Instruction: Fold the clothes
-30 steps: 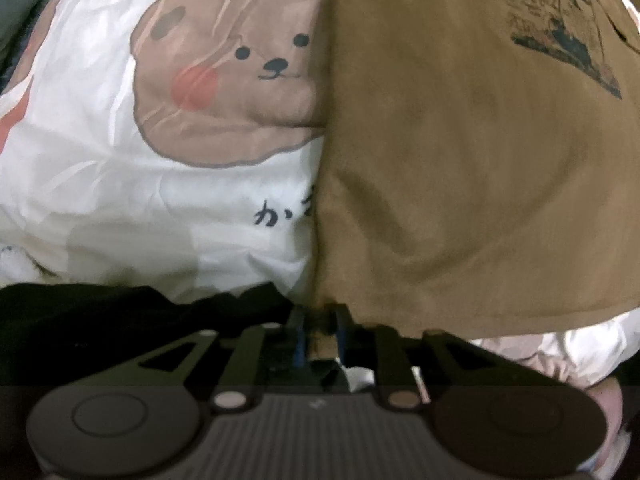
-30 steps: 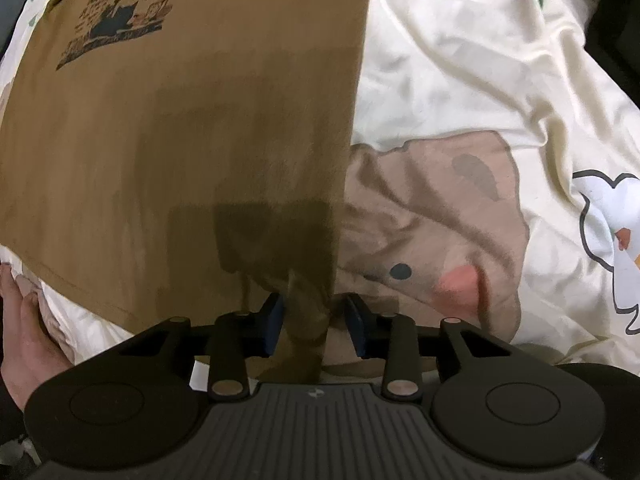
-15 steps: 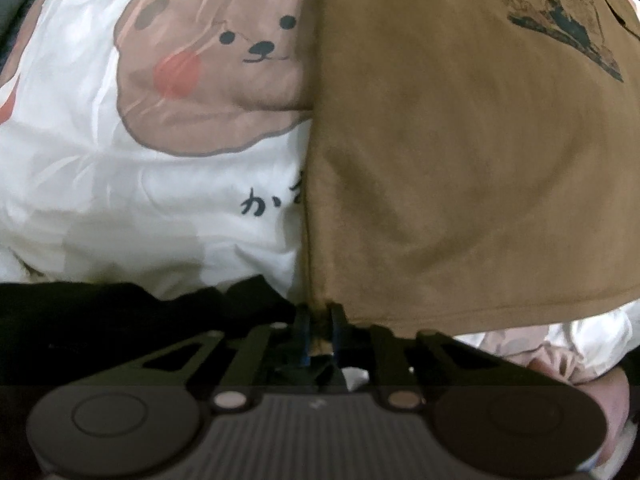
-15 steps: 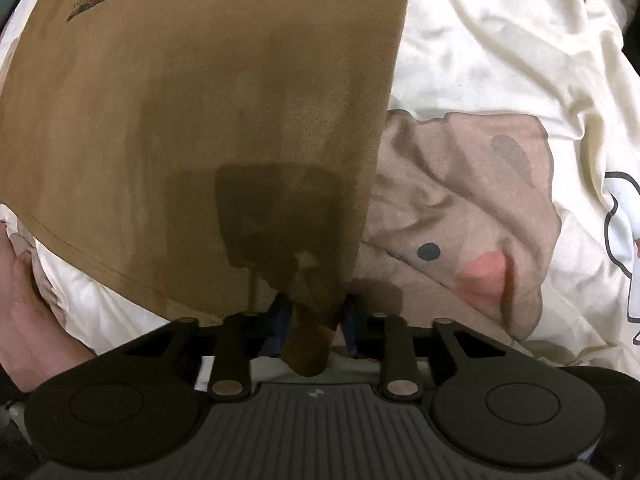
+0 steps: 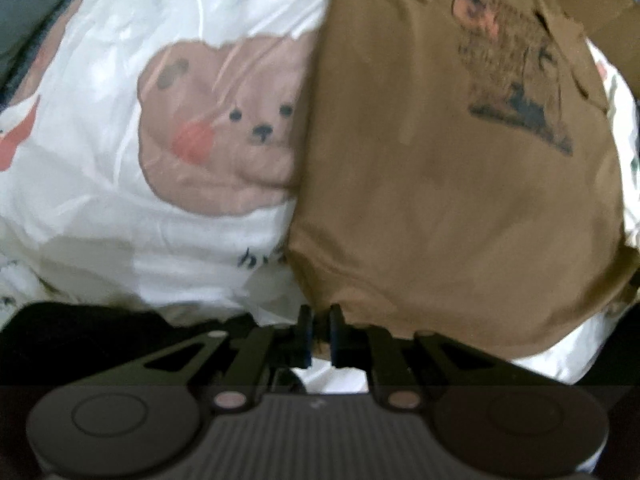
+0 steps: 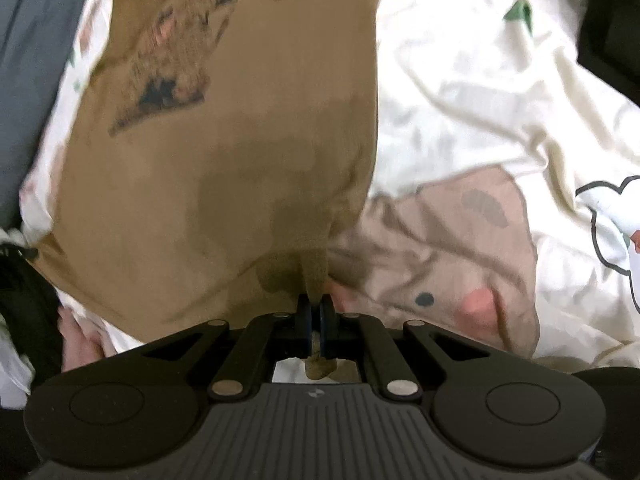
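**Both hem corners pinched, bottom fold about to begin**

The brown cotton T-shirt with a dark chest print [image 5: 460, 184] is lying on the white cartoon-bear bedsheet [image 5: 132, 184], sleeves seemingly tucked in already; the left gripper [image 5: 319, 334] is clamping its hem corner at six o'clock; the right gripper [image 6: 315, 326] is pinching the opposite corner, fabric bunching between closed jaws; folding hem toward twelve o'clock is remaining.

1 brown T-shirt [image 5: 440, 200], 1 bear-print sheet [image 5: 140, 220], 2 tools [image 5: 319, 312] [image 6: 316, 300].
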